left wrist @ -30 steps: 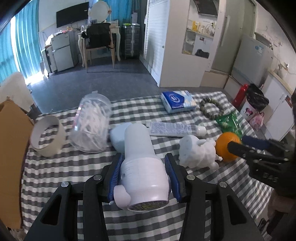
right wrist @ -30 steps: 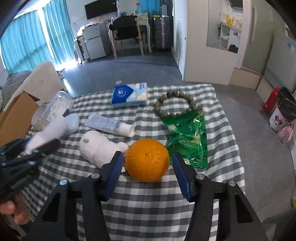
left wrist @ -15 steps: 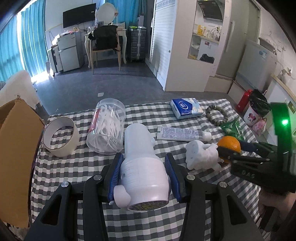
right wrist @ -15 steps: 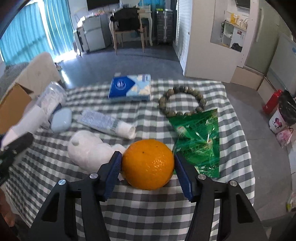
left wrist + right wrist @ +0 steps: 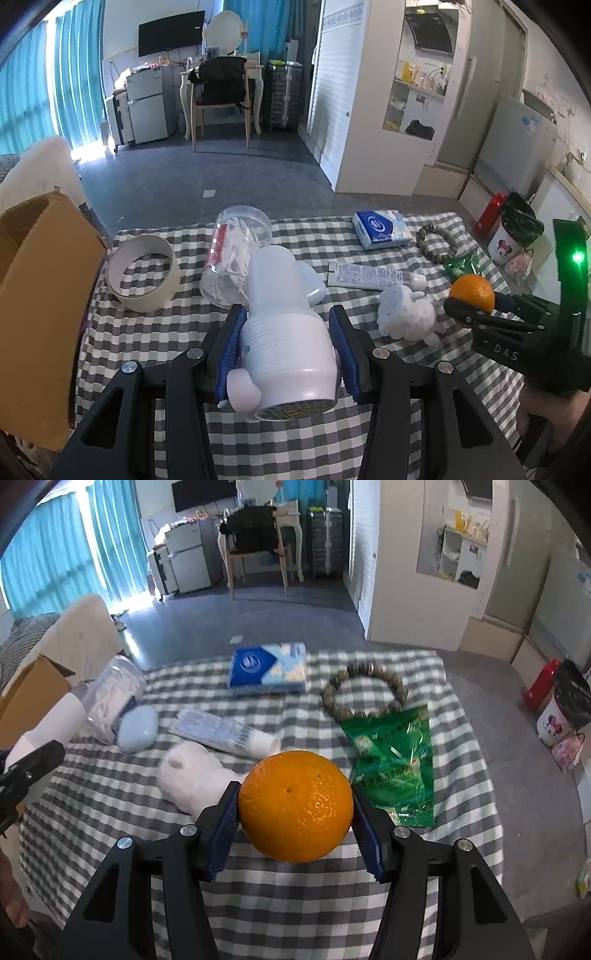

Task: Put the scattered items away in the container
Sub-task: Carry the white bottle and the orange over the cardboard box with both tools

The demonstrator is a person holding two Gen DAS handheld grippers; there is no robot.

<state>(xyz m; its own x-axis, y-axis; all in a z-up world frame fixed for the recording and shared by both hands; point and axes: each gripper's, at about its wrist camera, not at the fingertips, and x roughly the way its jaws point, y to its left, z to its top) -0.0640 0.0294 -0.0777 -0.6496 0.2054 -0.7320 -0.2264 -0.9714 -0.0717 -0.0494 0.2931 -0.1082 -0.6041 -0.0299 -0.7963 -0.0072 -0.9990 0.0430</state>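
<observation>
One checked tablecloth [image 5: 295, 897] is spread over the table, and one brown cardboard box [image 5: 37, 295] stands open at its left edge. Two hand-held grippers are recorded. The left gripper [image 5: 288, 350] is clamped by its blue pads on one white plastic bottle [image 5: 284, 332], held clear above the cloth with its base toward the camera. The right gripper [image 5: 295, 812] is pinched on one orange [image 5: 295, 805], likewise lifted off the cloth. Lying on the cloth are counted: one clear jar of cotton swabs [image 5: 232, 262] on its side, one roll of tape [image 5: 144, 273] just beside the box, one green foil packet [image 5: 395, 768], one blue tissue pack [image 5: 266, 668], one white plush toy [image 5: 192, 779], one tube of paste [image 5: 225, 733], one bead bracelet [image 5: 365, 690] touching the packet's top edge, and one pale blue case [image 5: 138, 729] beside the jar.
</observation>
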